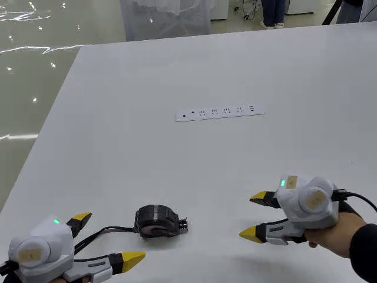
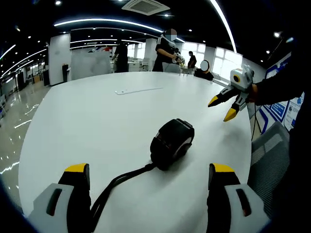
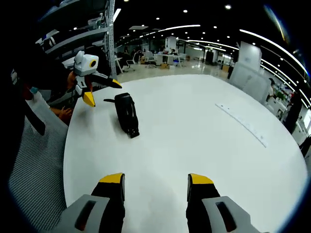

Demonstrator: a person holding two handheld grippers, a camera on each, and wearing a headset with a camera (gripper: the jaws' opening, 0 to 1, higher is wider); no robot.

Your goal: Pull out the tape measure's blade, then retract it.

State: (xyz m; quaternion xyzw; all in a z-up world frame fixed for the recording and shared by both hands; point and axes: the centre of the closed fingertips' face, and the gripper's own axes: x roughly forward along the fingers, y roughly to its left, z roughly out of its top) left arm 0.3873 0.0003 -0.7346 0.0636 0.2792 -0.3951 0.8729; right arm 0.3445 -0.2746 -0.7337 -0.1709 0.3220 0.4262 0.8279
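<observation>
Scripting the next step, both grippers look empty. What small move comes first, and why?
Probably ease the left gripper forward and close it on the tape measure: it lies untouched on the table just ahead of those open jaws, its blade end toward the open right gripper.

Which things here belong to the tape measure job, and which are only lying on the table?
For the job:
tape measure, blade retracted
left gripper, open
right gripper, open

Just lying about:
power strip
white table under everything
</observation>
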